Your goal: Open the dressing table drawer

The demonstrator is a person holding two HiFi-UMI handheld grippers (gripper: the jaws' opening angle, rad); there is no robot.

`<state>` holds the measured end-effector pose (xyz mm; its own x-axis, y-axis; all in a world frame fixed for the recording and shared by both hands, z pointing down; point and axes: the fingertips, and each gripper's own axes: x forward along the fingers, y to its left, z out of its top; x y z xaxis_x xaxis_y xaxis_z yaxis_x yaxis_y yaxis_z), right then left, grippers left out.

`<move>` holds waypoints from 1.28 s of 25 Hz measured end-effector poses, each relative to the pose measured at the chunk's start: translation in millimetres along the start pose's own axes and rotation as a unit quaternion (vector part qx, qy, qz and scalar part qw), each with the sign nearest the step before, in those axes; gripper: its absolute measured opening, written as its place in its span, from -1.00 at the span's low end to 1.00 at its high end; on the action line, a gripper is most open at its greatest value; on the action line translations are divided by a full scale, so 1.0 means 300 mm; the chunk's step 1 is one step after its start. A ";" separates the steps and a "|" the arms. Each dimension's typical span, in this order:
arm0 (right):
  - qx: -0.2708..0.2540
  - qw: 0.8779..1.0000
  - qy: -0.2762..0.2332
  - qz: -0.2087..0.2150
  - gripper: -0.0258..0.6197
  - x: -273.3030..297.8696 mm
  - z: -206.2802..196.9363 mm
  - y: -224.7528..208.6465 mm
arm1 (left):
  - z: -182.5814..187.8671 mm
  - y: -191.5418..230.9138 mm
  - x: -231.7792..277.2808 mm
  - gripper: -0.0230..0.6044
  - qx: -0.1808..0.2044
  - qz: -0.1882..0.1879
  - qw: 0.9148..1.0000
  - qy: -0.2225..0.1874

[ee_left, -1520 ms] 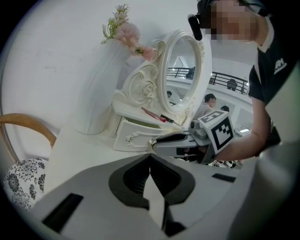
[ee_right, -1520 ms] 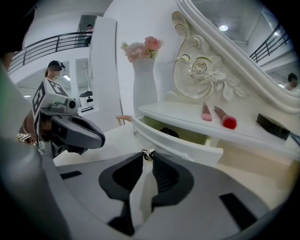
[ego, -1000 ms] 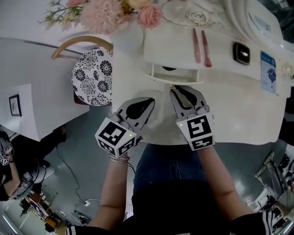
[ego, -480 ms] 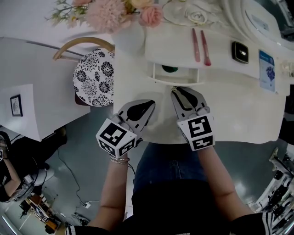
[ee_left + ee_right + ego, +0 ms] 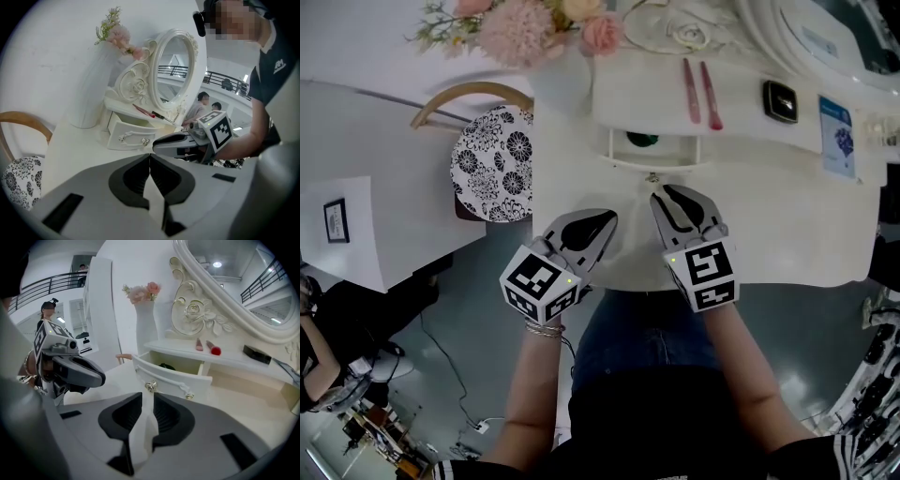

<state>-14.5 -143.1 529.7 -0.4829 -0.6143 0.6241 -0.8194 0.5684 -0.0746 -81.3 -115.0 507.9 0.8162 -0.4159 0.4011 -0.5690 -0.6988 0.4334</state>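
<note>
We find the white drawer with metal knobs (image 5: 169,374) partly out, its front facing the right tongs (image 5: 148,394), long axis crosswise. These stand slightly apart; the left tongs (image 5: 150,155) are together, empty.

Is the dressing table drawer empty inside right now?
No: the head view shows a dark green thing lying inside the pulled-out drawer.

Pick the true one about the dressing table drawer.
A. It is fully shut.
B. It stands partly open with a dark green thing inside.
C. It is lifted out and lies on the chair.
B: the drawer juts out from under the shelf, and a dark green thing shows in its open top.
</note>
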 end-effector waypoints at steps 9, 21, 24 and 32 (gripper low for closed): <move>-0.006 1.000 -0.022 0.000 -0.80 -0.042 0.029 0.018 | 0.013 -0.025 -0.016 -0.88 0.026 -0.003 1.000 0.010; -0.010 0.999 -0.035 -0.001 -0.85 -0.085 0.048 0.054 | 0.038 -0.056 -0.044 -0.88 0.045 -0.009 0.999 -0.001; -0.023 0.999 -0.037 0.000 -0.86 -0.097 0.057 0.070 | 0.052 -0.063 -0.061 -0.88 0.054 -0.001 0.998 -0.010; -0.016 0.999 -0.048 0.006 -0.86 -0.129 0.087 0.101 | 0.084 -0.078 -0.097 -0.88 0.070 0.002 0.997 -0.021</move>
<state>-28.8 -116.5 483.1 -0.5211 -0.6565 0.5454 -0.8042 0.5918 -0.0561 -89.3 -101.3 465.7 0.8193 -0.4412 0.3663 -0.5551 -0.7702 0.3139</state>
